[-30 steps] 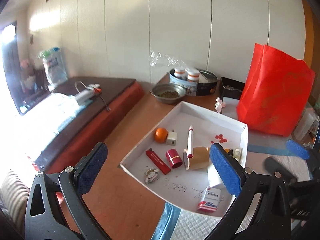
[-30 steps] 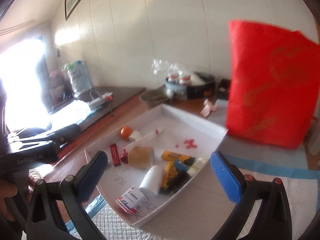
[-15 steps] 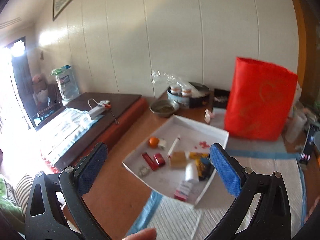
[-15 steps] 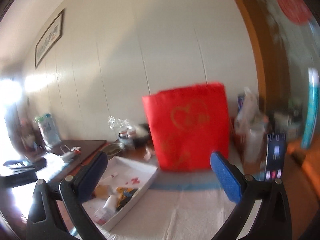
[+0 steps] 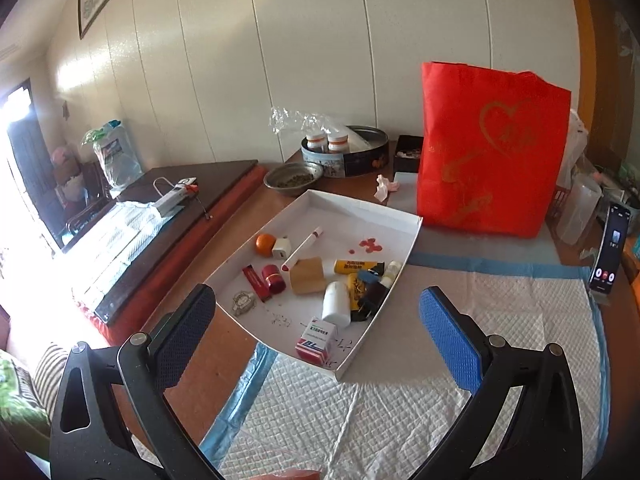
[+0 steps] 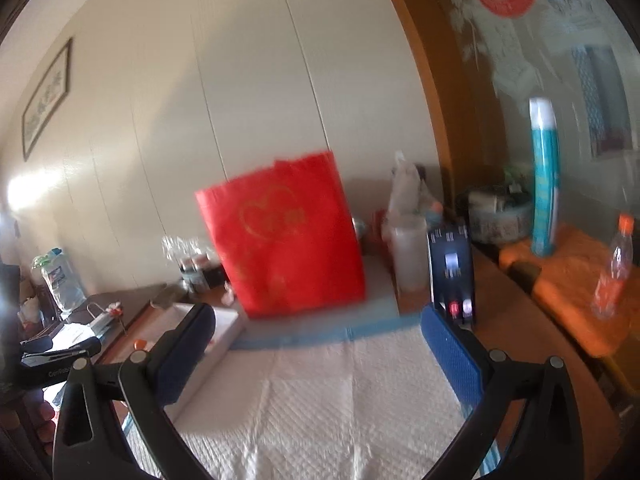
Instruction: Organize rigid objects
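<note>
White panelled walls close off the back of both views, and a brown surface carries a quilted white pad (image 5: 400, 412) edged in blue.

At centre frame in the left view lies a white tray (image 5: 404, 248), its long axis running from lower right up to upper left. It holds the things I am to sort: an orange ball (image 5: 265, 244), a pen (image 5: 302, 249) lying roughly along the tray's length, a tan block (image 5: 307, 276), a white bottle (image 5: 337, 309), a yellow tube (image 5: 355, 267) and a red-and-white box (image 5: 317, 340) at the near end. To the right of the tray's far end stands a red bag (image 5: 488, 152), and a phone (image 5: 611, 252) is propped at the right edge.

My left tool (image 5: 316, 336) is spread wide and empty, its fingers framing the tray's near end from above; I cannot tell how high it hangs. My right tool (image 6: 316, 352) is also spread and empty, aimed past the pad at the bag; its view is blurred, and the tray (image 6: 232, 320) shows only as a sliver behind its left finger.

So the tray lies straight ahead of my left tool and off to the left of my right one. I judge the left hand the nearer, with the box as its closest pick.
</note>
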`<state>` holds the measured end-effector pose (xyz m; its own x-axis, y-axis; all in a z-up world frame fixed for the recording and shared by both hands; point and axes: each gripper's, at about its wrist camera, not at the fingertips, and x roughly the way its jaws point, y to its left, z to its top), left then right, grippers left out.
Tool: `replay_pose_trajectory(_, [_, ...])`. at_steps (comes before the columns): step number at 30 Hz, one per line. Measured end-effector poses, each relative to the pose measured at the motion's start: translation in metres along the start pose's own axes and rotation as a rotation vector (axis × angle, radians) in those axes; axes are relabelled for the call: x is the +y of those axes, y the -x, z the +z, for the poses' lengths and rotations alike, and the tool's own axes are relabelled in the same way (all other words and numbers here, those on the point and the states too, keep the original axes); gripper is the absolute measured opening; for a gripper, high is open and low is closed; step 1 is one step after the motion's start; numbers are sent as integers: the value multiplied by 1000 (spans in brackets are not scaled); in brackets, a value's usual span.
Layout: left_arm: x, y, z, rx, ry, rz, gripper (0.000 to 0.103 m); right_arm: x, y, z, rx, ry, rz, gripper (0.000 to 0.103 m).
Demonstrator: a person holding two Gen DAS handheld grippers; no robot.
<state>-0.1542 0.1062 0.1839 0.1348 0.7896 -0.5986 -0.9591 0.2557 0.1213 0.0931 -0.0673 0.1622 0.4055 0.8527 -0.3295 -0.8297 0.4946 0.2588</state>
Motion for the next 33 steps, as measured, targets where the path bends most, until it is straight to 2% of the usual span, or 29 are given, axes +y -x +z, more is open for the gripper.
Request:
replay_pose_trajectory(3, [0,-3,0,0,15,-8,103,-2,-9,-1,62,-9,19,103])
replay_pose_trajectory(11, [0,-15,-2,39,17,-22,103,6,-6,0,28,35,12,103])
replay_pose_trajectory(17, [-6,-22,-2,54,1,-42,103,7,-13,-2,43,44,9,103])
replay_pose_trajectory(24, [-10,-22,-1,41,-4,-55,103,5,-14,-2,25,55,-3,103])
replay_pose_trajectory(33, [-9,-21,-1,36,-7,-58,103,7,-12,-3,19,62,29,103])
